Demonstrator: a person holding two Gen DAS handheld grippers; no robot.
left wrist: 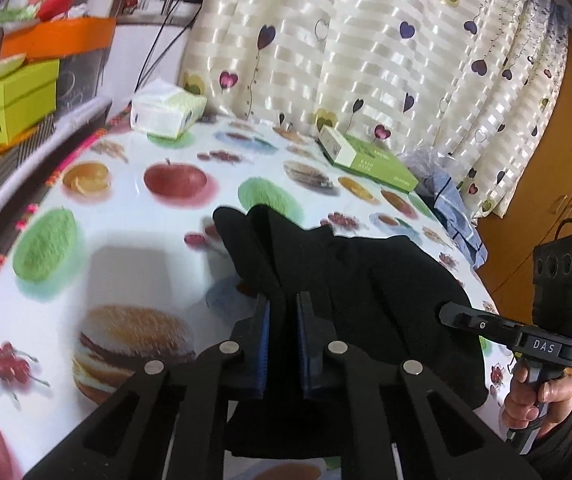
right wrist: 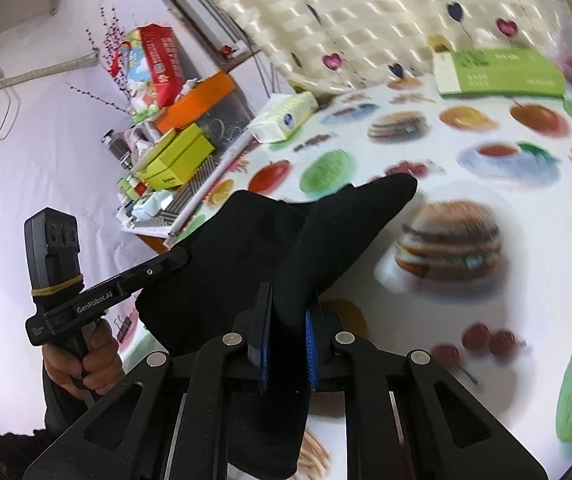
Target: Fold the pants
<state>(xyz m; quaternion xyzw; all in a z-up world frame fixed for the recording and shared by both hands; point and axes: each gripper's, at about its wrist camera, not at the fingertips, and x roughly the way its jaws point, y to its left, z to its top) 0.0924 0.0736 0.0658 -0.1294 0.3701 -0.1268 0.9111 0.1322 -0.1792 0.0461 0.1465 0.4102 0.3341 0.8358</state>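
- The left gripper [left wrist: 283, 312], a black two-finger tool with blue pads, is pinched on a fold of the black fabric pants [left wrist: 350, 276]; the cloth runs up between its fingers and bunches just ahead of them.
- The right gripper [right wrist: 288, 320], of the same build, is likewise clamped on the pants [right wrist: 269, 248], with fabric filling the narrow gap between its pads and hanging below them.
- In the left wrist view, the right gripper [left wrist: 446, 314] shows from the side at the right edge of the dark bundle, its tip touching the cloth, with the person's right hand [left wrist: 534, 396] around the handle.
- In the right wrist view, the left gripper [right wrist: 179, 258] comes in from the left, its tip at the edge of the pants, held by the left hand [right wrist: 85, 364].
- The pants are a crumpled heap spanning between the two grippers, lifted at the held edges; one pointed corner reaches forward over the round table with a glossy fruit-and-burger print cloth [left wrist: 133, 248], near the printed burger.
- At the table's far side lie a flat green and white box [left wrist: 366, 158] and a soft white tissue pack [left wrist: 165, 114], both well apart from the pants.
- A cream striped curtain with heart patterns [left wrist: 366, 48] hangs behind the table.
- A blue striped cloth [left wrist: 456, 212] drapes at the table's right edge.
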